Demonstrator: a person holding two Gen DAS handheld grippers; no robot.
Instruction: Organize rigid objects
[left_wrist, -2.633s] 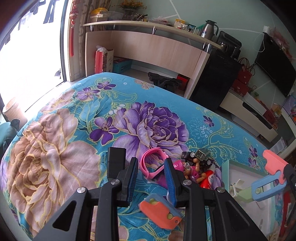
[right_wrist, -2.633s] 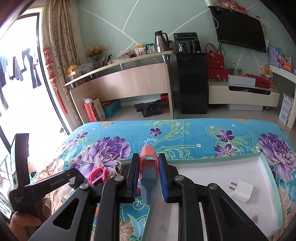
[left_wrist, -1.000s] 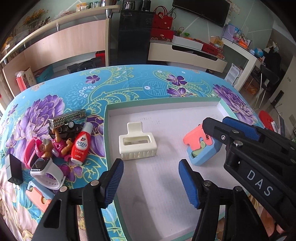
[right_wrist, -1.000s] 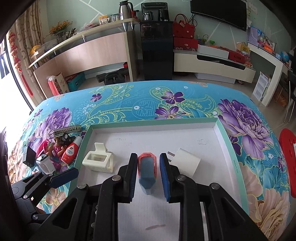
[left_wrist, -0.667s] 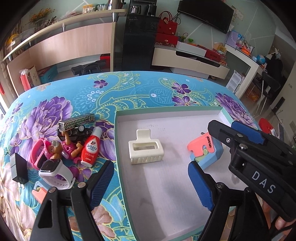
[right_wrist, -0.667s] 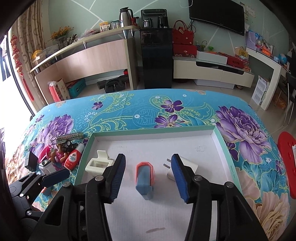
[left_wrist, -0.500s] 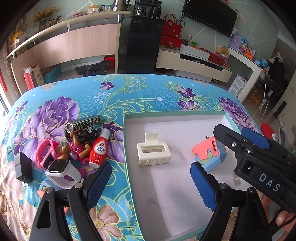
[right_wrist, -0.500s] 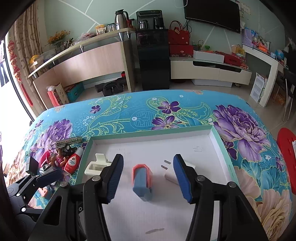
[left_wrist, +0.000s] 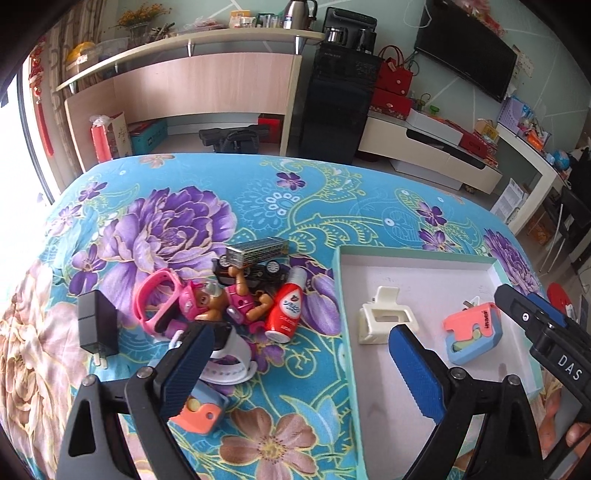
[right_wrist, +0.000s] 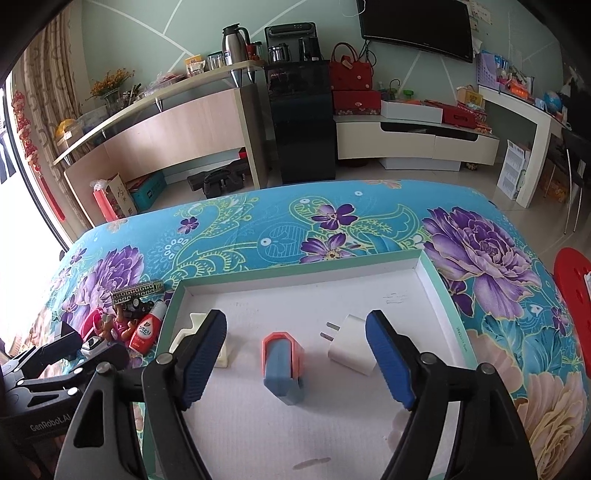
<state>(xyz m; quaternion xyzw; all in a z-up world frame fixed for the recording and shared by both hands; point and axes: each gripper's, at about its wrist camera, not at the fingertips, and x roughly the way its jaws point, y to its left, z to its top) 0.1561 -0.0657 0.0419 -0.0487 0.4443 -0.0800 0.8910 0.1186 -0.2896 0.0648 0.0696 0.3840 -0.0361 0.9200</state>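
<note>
My right gripper (right_wrist: 295, 321) hovers over the white tray (right_wrist: 295, 275), its jaws opening. An orange and blue cutter (right_wrist: 282, 365) lies on the tray floor between them, untouched by the pads. A white plug (right_wrist: 351, 350) and a white clip (right_wrist: 195, 334) lie to either side. My left gripper (left_wrist: 301, 332) hangs over the tray's left rim (left_wrist: 347, 332), jaws opening with nothing between them. Just beyond it sits a pile on the cloth: red bottle (left_wrist: 286, 312), toy dog (left_wrist: 221, 302), pink band (left_wrist: 151, 299), toy bus (left_wrist: 258, 249), white watch (left_wrist: 229, 354).
A black charger (left_wrist: 96, 325) stands left of the pile, and a second orange and blue cutter (left_wrist: 199, 410) lies under my left finger. The floral cloth (left_wrist: 295, 199) runs bare behind the tray. A red stool (right_wrist: 572, 280) stands off the table's right.
The right jaws spread and let go of the orange and blue cutter, which now rests in the tray. The left gripper slid left from over the tray toward the pile, its jaws widening.
</note>
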